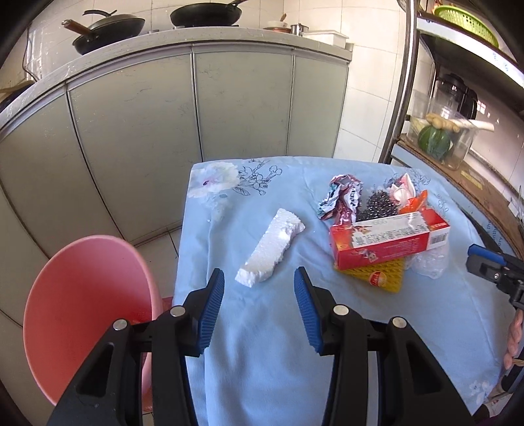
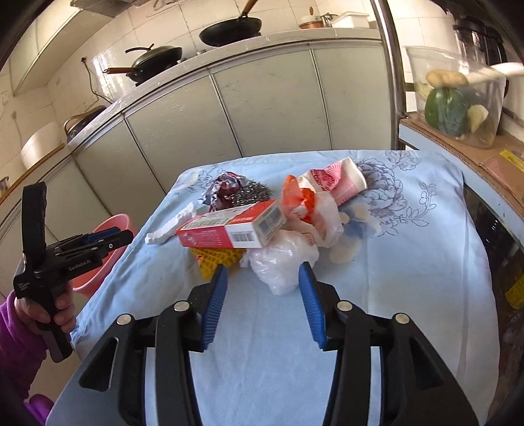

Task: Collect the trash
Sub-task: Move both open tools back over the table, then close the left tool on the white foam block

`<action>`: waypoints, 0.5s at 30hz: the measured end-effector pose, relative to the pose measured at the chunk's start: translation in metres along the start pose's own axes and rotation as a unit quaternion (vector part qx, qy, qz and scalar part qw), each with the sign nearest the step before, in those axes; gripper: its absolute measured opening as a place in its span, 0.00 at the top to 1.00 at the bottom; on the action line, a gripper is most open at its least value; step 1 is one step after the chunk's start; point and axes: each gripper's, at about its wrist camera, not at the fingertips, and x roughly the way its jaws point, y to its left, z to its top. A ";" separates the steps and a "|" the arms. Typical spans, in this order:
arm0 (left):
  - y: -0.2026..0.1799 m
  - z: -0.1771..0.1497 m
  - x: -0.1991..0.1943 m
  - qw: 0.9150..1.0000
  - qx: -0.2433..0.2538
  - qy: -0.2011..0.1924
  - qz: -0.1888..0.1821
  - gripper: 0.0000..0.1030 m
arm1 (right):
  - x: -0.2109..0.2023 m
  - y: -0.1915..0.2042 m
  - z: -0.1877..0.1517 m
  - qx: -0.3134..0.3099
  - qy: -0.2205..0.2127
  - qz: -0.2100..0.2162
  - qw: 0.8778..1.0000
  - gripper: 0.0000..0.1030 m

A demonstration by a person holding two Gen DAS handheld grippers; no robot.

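Kitchen: grey cabinets (image 1: 137, 131) behind
Table (image 1: 262, 327): blue floral cloth
Bin (image 1: 82, 311): pink, beside table's left edge
Trash: foam block (image 1: 270, 252), red box (image 1: 389, 241), wrappers piled on table
Left gripper (image 1: 258, 285): fingers spread, empty
Right gripper (image 2: 263, 278): fingers spread, empty, near clear bag (image 2: 281, 262)

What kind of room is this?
Most likely a home kitchen. Black woks sit on a counter over grey cabinet doors, and a rack on the right holds a green squash.
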 end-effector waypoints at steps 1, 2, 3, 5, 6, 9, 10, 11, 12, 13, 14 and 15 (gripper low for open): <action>0.001 0.002 0.005 1.000 0.003 0.004 0.002 0.58 | 0.003 0.000 0.000 -0.001 0.003 -0.003 1.000 0.54; 0.001 0.003 0.010 1.000 0.006 0.008 0.004 0.58 | 0.006 -0.001 0.001 -0.003 0.006 -0.005 1.000 0.53; 0.002 0.005 0.016 1.000 0.009 0.011 0.007 0.58 | 0.008 -0.001 0.001 -0.003 0.007 -0.006 1.000 0.53; 0.003 0.008 0.024 1.000 0.014 0.017 0.007 0.58 | 0.012 -0.003 0.002 -0.002 0.012 -0.006 1.000 0.53; 0.003 0.010 0.028 1.000 0.019 0.019 0.006 0.58 | 0.013 -0.003 0.002 0.000 0.014 -0.005 1.000 0.53; 0.001 0.014 0.038 0.999 0.033 0.023 0.008 0.58 | 0.017 -0.007 0.003 0.003 0.017 -0.007 1.000 0.53; 0.001 0.015 0.042 0.999 0.037 0.026 0.007 0.58 | 0.018 -0.008 0.003 0.005 0.019 -0.007 1.000 0.53; 0.000 0.015 0.046 0.999 0.039 0.029 0.006 0.58 | 0.019 -0.008 0.003 0.006 0.020 -0.007 1.000 0.52; 0.000 0.015 0.049 0.999 0.041 0.033 0.005 0.58 | 0.020 -0.009 0.003 0.006 0.021 -0.008 1.000 0.51; -0.001 0.015 0.052 0.998 0.041 0.038 0.001 0.58 | 0.020 -0.009 0.003 0.005 0.021 -0.008 1.000 0.48; -0.001 0.015 0.055 0.998 0.041 0.041 -0.004 0.58 | 0.021 -0.009 0.003 0.005 0.022 -0.008 1.000 0.48; -0.001 0.014 0.057 0.998 0.041 0.044 -0.008 0.58 | 0.022 -0.009 0.003 0.005 0.023 -0.008 1.000 0.48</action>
